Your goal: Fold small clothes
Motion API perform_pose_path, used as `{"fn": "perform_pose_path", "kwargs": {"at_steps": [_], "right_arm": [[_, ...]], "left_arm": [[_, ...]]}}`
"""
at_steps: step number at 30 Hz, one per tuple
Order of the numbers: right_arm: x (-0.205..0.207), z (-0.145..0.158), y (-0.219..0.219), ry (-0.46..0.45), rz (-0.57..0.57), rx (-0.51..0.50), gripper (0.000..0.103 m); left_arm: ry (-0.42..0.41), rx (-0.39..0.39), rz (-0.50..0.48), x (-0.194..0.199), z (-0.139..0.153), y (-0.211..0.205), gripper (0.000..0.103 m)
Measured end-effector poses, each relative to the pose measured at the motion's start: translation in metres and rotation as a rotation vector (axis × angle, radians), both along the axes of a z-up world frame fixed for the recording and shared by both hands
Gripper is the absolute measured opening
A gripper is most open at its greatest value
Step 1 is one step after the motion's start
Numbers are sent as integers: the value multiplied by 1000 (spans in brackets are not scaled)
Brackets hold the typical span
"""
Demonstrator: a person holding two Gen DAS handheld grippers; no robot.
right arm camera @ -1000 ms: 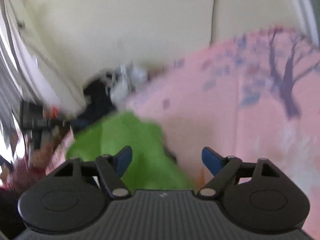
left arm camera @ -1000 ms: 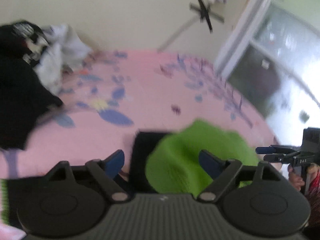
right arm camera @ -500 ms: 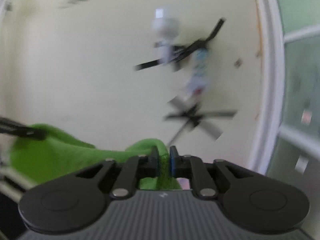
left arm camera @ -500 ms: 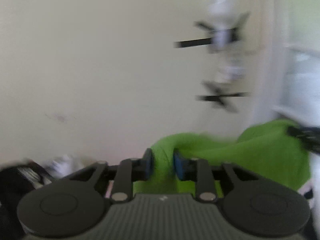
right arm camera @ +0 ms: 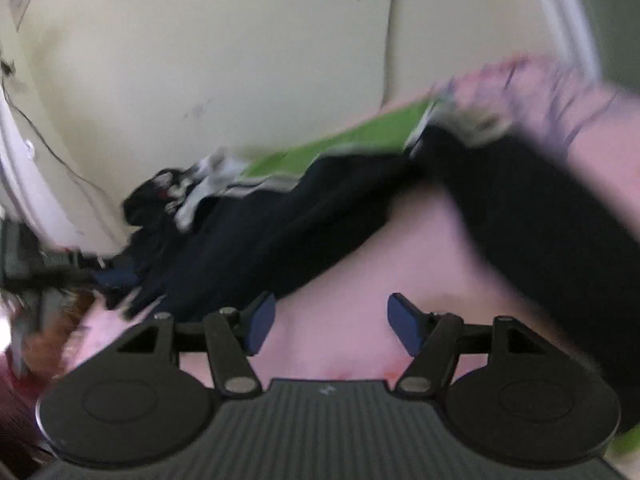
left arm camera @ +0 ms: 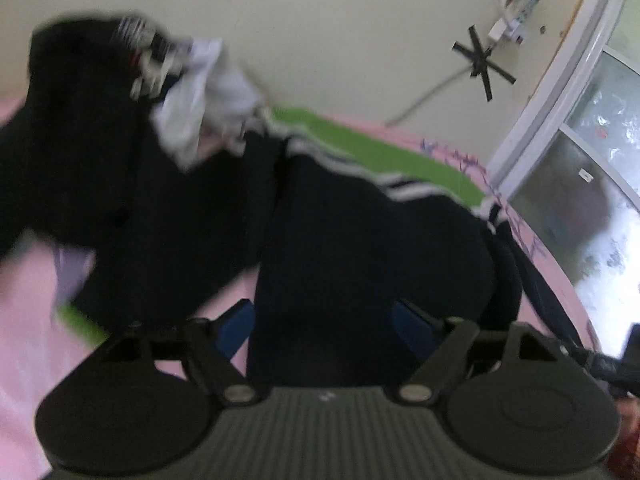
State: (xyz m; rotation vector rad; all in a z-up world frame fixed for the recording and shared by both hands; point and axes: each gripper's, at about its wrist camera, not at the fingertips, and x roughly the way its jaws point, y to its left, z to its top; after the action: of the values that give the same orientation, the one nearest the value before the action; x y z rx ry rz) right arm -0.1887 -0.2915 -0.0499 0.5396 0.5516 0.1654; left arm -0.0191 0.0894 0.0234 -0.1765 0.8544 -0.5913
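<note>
Your left gripper (left arm camera: 324, 330) has its blue pads spread wide apart, nothing clamped; the dark navy garment (left arm camera: 372, 248) lies in front of it and fills the gap between the fingers from the camera's angle (whether the pads touch the cloth cannot be told, the frame is blurred). Your right gripper (right arm camera: 332, 322) is likewise spread apart, with only bare pink bedsheet (right arm camera: 344, 280) showing between its pads.

The dark garment lies spread on the bed. It carries white stripes (left arm camera: 404, 188) along one edge, and a bright green panel (left arm camera: 384, 152) runs beside those stripes on the wall side. In the right wrist view the same garment (right arm camera: 280, 232) stretches from left of the gripper up toward the right, where another dark stretch of cloth (right arm camera: 532, 216) comes down the right side.

A heap of other clothes, black (left arm camera: 80, 120) and white (left arm camera: 200, 92), sits against the cream wall (left arm camera: 340, 40) at the far left. A window (left arm camera: 592, 168) shows at the right edge. Your other gripper's tip (left arm camera: 616, 360) is just visible at the lower right of the left wrist view.
</note>
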Motion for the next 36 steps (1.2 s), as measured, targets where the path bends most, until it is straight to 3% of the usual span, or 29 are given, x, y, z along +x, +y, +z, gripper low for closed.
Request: {"fn": "perform_pose_path", "kwargs": {"at_steps": [3,5,6,7,8,9,10,12,16,20,21,22,24,26,28,29,30,32,33,34,35,36], "right_arm": [[25,8,22,-14,77,2,74],[39,10,41,-8,127,11,75],[48,11,47,0,148,16,74],[64,13,58,24,161,20,71],[68,13,67,20,162,0,63],[75,17,78,21,153,-80,29],[78,21,85,32,146,-149,17],[71,35,72,-1,149,-120,2],[15,85,24,-116,67,-199,0],[-43,112,-21,-123,17,-286,0],[-51,113,-30,-108,0,-310,0],[-59,113,-39,-93,-28,-315,1],[-70,106,-56,-78,-129,-305,2],[-76,96,-70,-58,-216,-302,4],[-79,84,-80,-47,-291,-300,27],[-79,78,-83,-35,-328,-310,67],[-77,71,-84,-23,-373,-355,83],[-67,57,-80,24,-397,-489,82],[-62,49,-77,61,-392,-565,81],[-56,39,-73,95,-378,-627,80],[-49,29,-70,133,-354,-667,69],[-43,19,-69,168,-334,-684,35]], "left_arm": [[54,-44,8,0,-12,8,88],[90,-81,12,2,-16,9,85],[109,-100,5,4,-19,8,74],[123,-113,-9,4,-22,5,49],[142,-120,-30,5,-26,2,36],[159,-115,-39,6,-29,-2,14],[165,-104,-33,6,-29,-5,2],[177,-142,-55,2,-23,-6,2],[71,-223,-133,-27,20,0,2],[15,-239,-188,-52,39,2,4],[25,-211,-185,-55,34,-1,14],[35,-193,-187,-54,29,-3,34],[63,-147,-126,-46,12,-1,62],[86,-84,-66,-37,1,-2,64],[102,-15,-13,-28,-8,-3,64],[103,8,2,-26,-10,-3,64],[103,16,0,-24,-12,-4,68],[99,31,10,-23,-14,-9,77],[97,41,15,-21,-15,-11,76],[99,50,9,-20,-18,-15,68],[82,66,6,-20,-18,-20,63],[68,89,0,-22,-19,-24,40]]}}
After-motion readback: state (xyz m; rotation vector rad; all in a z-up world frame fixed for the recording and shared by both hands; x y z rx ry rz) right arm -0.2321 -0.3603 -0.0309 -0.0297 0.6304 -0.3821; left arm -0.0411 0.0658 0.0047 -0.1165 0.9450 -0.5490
